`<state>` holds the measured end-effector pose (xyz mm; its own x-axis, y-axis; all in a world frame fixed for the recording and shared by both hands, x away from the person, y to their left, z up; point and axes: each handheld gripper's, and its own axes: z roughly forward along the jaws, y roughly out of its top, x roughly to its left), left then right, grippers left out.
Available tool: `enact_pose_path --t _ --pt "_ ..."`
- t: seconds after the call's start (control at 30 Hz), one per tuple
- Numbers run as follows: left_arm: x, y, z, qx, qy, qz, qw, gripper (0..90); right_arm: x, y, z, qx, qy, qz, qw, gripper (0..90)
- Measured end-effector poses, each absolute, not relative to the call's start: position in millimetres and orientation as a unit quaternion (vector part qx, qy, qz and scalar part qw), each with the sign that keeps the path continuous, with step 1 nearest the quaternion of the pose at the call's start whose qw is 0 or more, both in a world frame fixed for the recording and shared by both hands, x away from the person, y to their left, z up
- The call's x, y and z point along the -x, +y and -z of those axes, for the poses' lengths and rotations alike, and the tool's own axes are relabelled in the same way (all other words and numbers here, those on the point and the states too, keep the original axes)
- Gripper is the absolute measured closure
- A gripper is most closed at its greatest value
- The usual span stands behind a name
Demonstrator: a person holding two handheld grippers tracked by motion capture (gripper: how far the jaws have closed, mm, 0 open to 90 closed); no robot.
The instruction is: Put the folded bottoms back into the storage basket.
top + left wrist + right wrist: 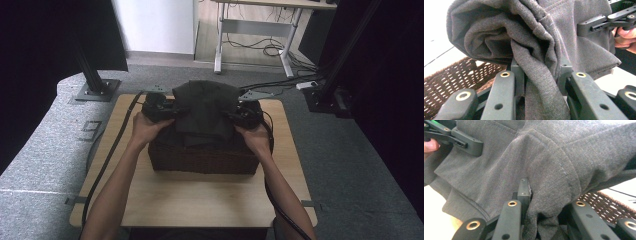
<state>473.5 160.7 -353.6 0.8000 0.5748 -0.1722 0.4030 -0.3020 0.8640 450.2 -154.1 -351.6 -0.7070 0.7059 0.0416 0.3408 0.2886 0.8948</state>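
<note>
From the high view, a dark grey garment (206, 112) is hanging folded between the two tongs, directly above a brown woven basket (202, 157) sitting on the wooden surface (200, 200). The left tongs (172, 111) are pinching its left edge and the right tongs (235, 115) its right edge; the cloth is covering the basket's inside and the tips of both tongs, so the tips are hard to make out.

In the left gripper view, the left tongs (540, 75) are clenching a thick twisted fold of the garment (524, 37), which is hiding their tips. The basket (456, 77) is showing below, cut off at the edge.

In the right gripper view, the right tongs (544, 195) are clamping a bunched seam of the garment (544, 162). The basket (604, 202) is peeking in at lower right. No label or writing is showing anywhere.
</note>
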Motion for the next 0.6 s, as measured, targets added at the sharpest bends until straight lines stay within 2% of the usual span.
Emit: enact_pose_path --t 0.33,0.6 --pt "-497.1 154.7 390.0 -0.813 0.332 -0.082 0.471 68.2 -477.4 -146.0 387.1 -0.360 0.788 -0.468 0.176 71.3" --pt "-502.6 149.8 416.8 -0.837 0.347 -0.074 0.416 68.1 -486.8 -138.8 419.4 -0.379 0.803 -0.437 0.145 71.2"
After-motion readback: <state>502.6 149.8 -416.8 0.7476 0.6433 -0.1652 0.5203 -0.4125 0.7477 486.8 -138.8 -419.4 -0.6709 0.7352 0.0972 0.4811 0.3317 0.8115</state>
